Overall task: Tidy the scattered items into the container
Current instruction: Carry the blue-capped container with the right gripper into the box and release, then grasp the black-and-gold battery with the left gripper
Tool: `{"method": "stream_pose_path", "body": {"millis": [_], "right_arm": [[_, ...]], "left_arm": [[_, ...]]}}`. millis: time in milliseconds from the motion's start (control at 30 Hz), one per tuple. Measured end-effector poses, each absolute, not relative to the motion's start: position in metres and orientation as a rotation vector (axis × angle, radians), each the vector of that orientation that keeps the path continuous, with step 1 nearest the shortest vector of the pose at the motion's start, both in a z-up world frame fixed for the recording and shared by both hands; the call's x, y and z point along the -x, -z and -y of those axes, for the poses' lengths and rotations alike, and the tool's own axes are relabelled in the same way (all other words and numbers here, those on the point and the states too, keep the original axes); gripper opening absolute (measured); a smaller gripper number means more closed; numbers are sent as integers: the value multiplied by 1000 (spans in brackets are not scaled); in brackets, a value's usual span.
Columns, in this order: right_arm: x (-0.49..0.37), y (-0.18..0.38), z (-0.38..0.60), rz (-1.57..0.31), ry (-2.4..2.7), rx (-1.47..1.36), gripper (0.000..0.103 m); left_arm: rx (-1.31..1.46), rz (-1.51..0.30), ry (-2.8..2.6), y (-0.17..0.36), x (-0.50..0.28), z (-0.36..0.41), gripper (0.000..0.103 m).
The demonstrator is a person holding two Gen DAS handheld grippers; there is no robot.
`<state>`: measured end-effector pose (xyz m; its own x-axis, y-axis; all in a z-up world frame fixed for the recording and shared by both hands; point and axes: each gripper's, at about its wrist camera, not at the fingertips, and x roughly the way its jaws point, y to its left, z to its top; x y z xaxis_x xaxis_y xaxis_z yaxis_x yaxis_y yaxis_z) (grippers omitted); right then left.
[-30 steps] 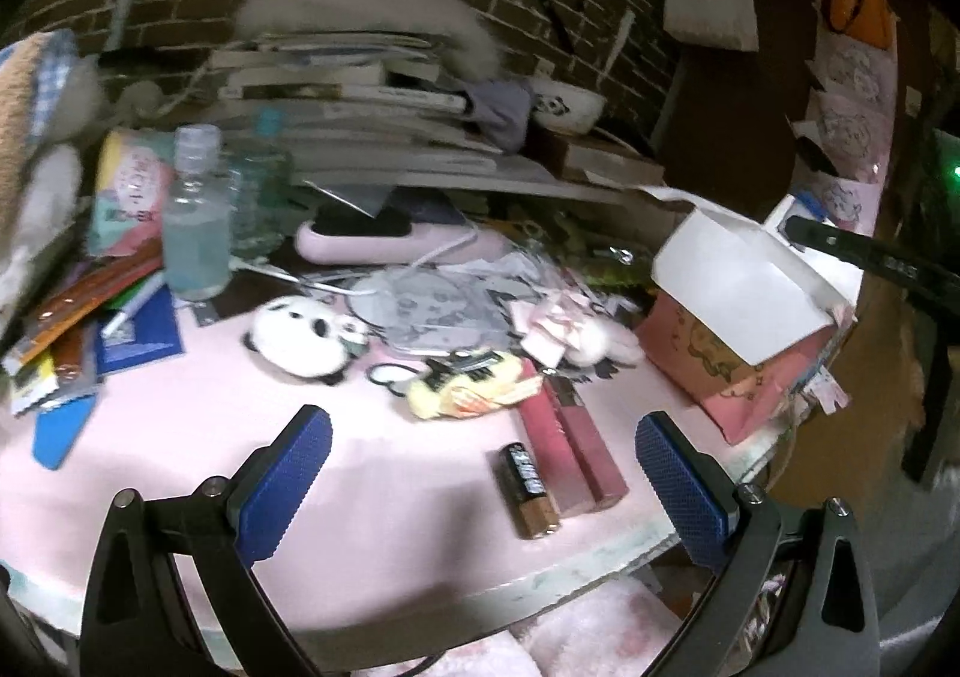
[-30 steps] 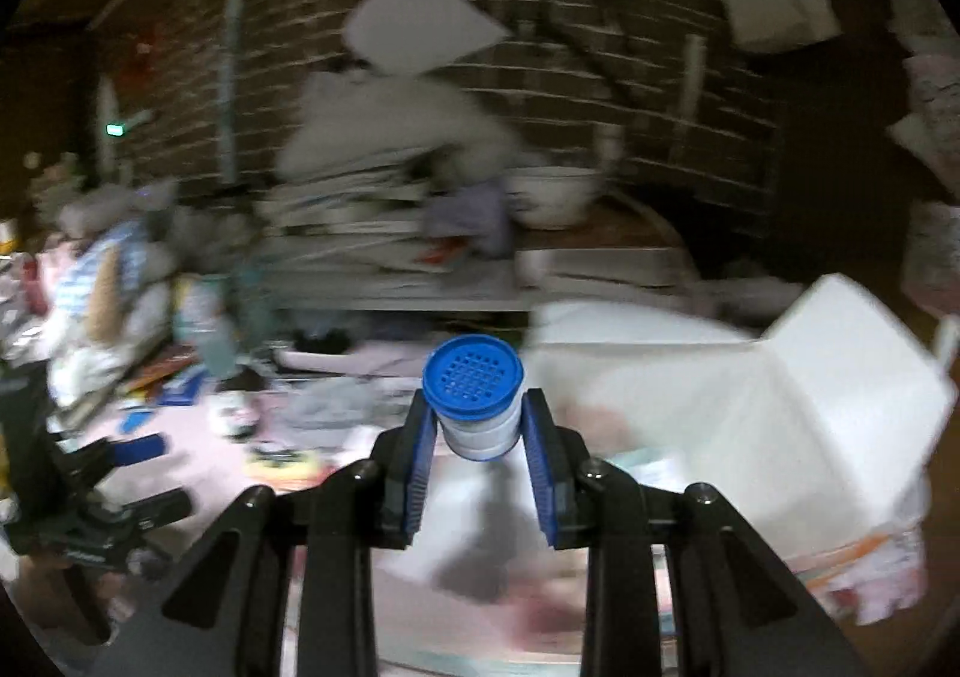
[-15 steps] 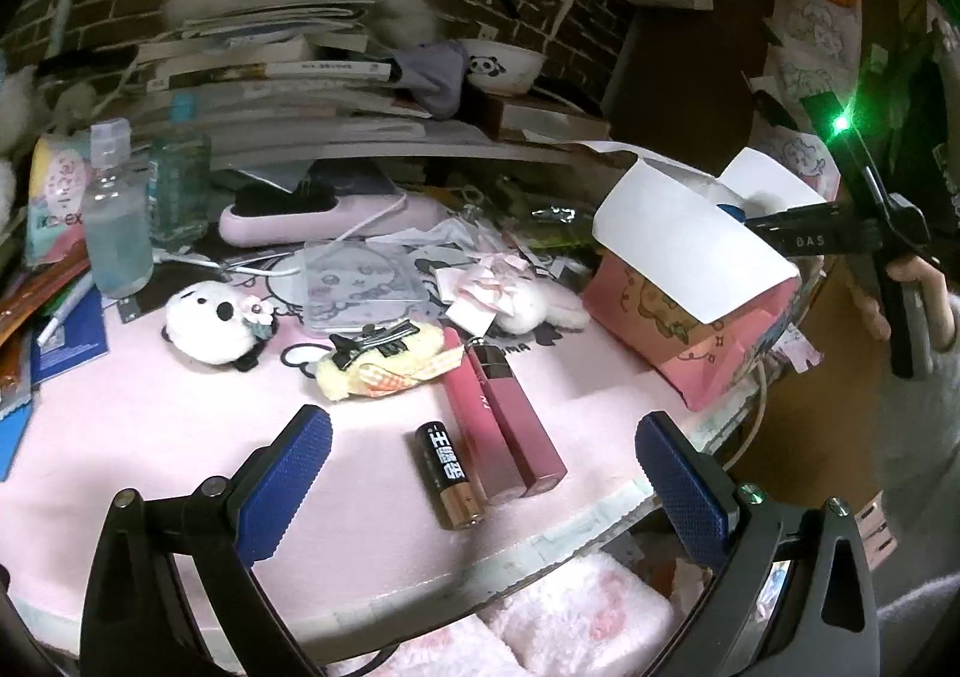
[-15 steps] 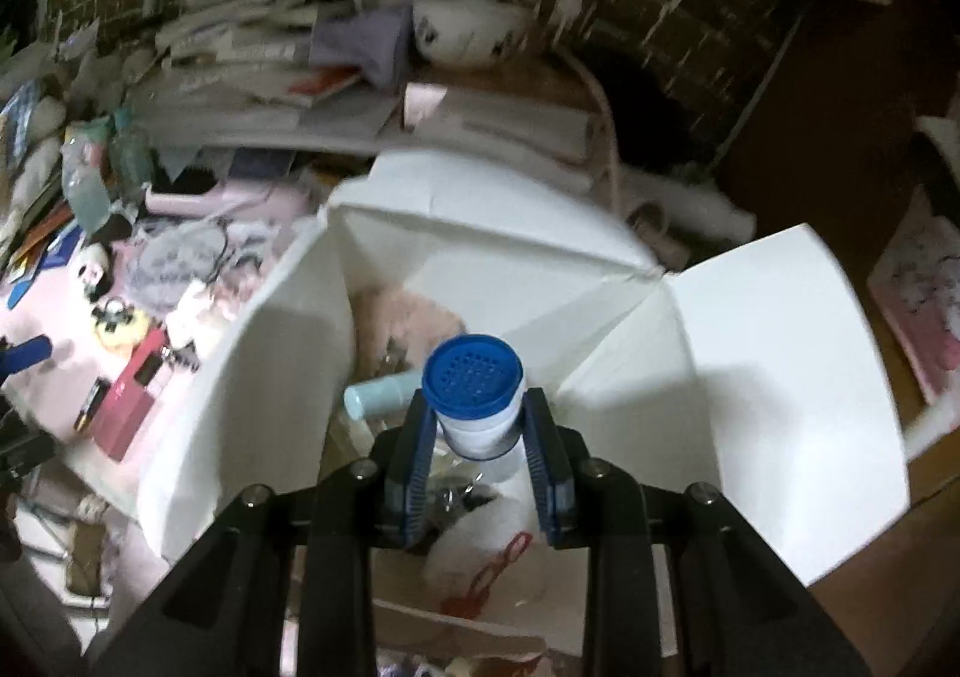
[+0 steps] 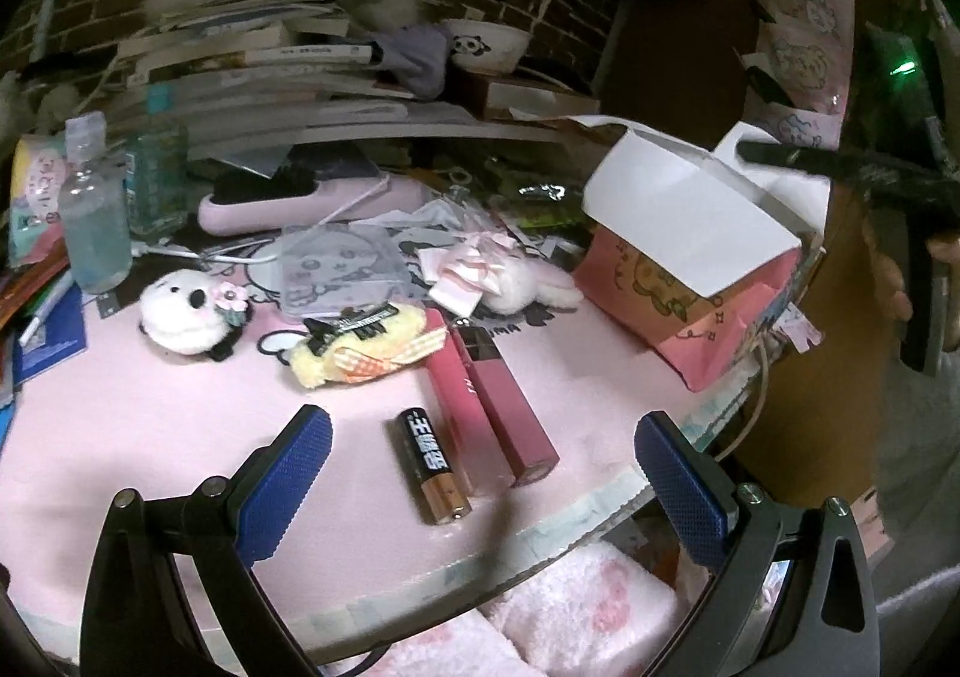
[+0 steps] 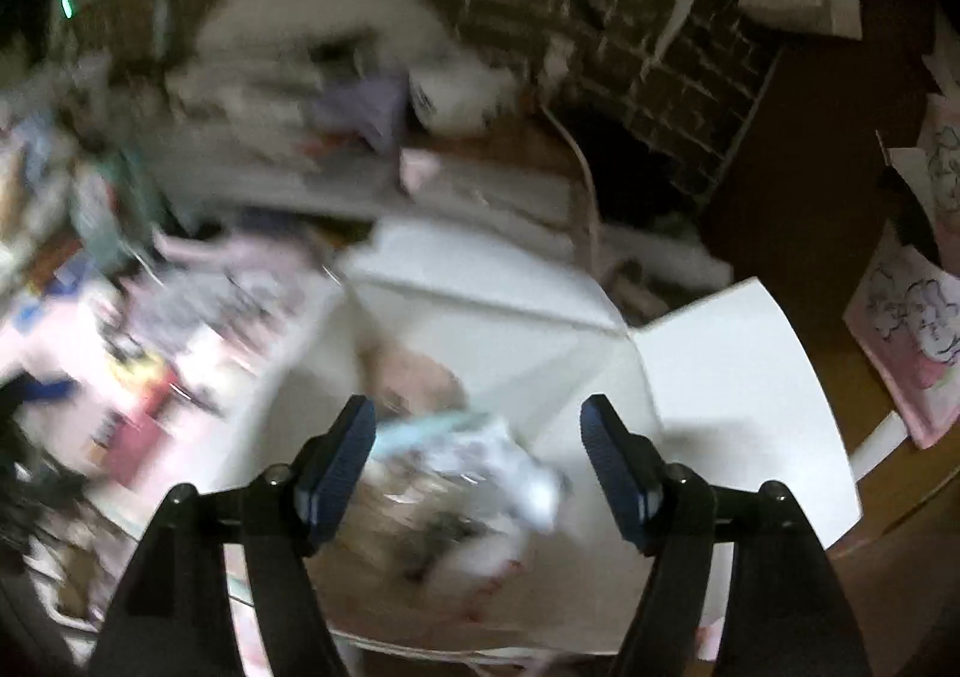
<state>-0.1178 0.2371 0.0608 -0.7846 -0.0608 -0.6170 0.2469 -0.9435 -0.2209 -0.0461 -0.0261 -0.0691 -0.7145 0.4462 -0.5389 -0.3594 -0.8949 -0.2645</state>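
My right claw (image 6: 477, 467) hangs over the open pink cardboard box with white flaps (image 6: 720, 377). Its jaws have just been opening and stand apart, nothing clamped. The view is blurred; below the pads I make out pale items lying inside the box, a light blue-white one (image 6: 480, 455) among them, but I can't tell which is which.

My left claw (image 5: 480, 491) hovers over the pink worktop (image 5: 150, 425), jaws wide apart and empty, with the black-and-gold battery (image 5: 433, 464) lying just ahead between the pads.

Progress: judging by the contents, the box (image 5: 690, 233) already holds a few things, so the task is partly done. Plenty left on the worktop:
- two pink lipstick tubes (image 5: 489, 398) lying side by side, just beside the battery
- yellow plush with black hair clip (image 5: 354, 344)
- white plush panda with flower (image 5: 183, 311)
- white plush with pink ribbon bow (image 5: 501, 272)
- clear plastic bottle (image 5: 93, 221) at far left

The book stack and panda bowl (image 5: 486, 44) at the back look like fixed clutter, though I can't be sure. Next pick, I'd guess, is the battery with the left claw; it's small and round, so it may roll.
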Motion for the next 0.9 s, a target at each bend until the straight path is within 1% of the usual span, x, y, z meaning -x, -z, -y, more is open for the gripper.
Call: {"method": "stream_pose_path", "body": {"millis": [67,100,133,167,200,267,300,433,600,633,667,767,900], "right_arm": [[103,-66,-229,-359,2728,-849,72],[96,-68,-225,-335,2705,-805,72],[88,-68,-218,-323,2682,-761,72],[81,-68,-211,-318,2659,-723,72],[75,-67,-204,-317,2637,-697,72],[64,-64,-190,-307,2586,-651,72],[60,-61,-183,-299,2557,-638,72],[39,-46,-161,-264,2477,-602,72],[24,-23,-144,-257,2423,-607,72],[23,-20,-142,-248,2411,-619,72],[24,-16,-142,-236,2394,-639,72],[28,-8,-144,-194,2367,-687,72],[31,-3,-148,-150,2349,-726,72]], "left_arm": [[866,179,-2556,71,47,23,100],[871,174,-2558,71,47,23,97],[876,173,-2558,72,47,23,92],[881,175,-2557,72,47,23,84],[886,172,-2556,72,46,24,80],[890,155,-2559,72,43,25,64],[893,146,-2561,72,41,26,60],[911,115,-2581,74,33,31,55],[960,62,-2632,81,25,37,54],[964,59,-2642,82,25,39,52],[961,58,-2650,82,24,41,48],[960,13,-2677,82,26,41,38],[946,-18,-2692,83,30,37,35]]}}
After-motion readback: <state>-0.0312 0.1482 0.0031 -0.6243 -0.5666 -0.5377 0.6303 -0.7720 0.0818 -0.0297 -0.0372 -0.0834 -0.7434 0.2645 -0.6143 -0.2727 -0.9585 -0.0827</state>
